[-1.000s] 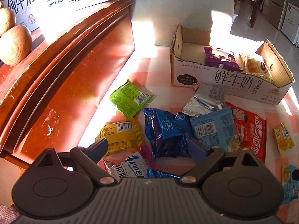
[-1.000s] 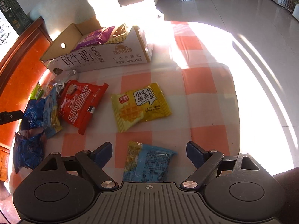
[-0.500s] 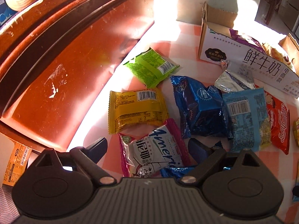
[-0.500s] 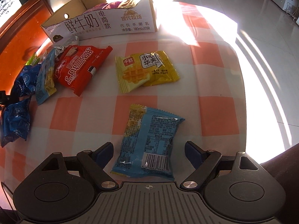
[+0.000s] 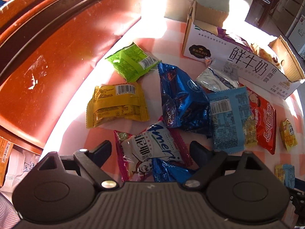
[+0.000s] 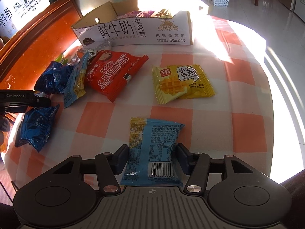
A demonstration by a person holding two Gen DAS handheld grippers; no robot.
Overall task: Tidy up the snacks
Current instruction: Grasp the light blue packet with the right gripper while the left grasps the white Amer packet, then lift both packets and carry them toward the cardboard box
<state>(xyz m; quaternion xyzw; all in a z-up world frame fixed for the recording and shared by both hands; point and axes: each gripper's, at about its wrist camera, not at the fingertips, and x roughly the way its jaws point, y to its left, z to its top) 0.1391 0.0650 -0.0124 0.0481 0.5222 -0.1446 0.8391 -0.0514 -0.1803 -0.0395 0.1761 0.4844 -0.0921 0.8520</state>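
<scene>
Early stage. Milk carton box (image 6: 133,31) at the back of the checked worktop (image 6: 244,126) holds only a purple packet and a pastry-like one; most snacks lie loose in front of it.

Right gripper (image 6: 151,158): jaws closing around the light-blue packet (image 6: 152,148); pads at its edges, grip not clearly made.

Left gripper (image 5: 150,150): jaws wide but closing, straddling the white-and-pink packet (image 5: 152,148), not touching.

Still out: green packet (image 5: 133,62), yellow packet (image 5: 117,104), dark-blue foil bags (image 5: 181,99), silver packet, second light-blue packet, red packet (image 6: 112,74), waffle packet (image 6: 181,82).

Writing: box "鲜牛奶 电商款", "现代牧场", "180mL×10袋". Waffle packet "LITTLE WA…". White-and-pink packet "Ameri…". Left gripper's side, from the right wrist view: "GenRobot.AI".
</scene>
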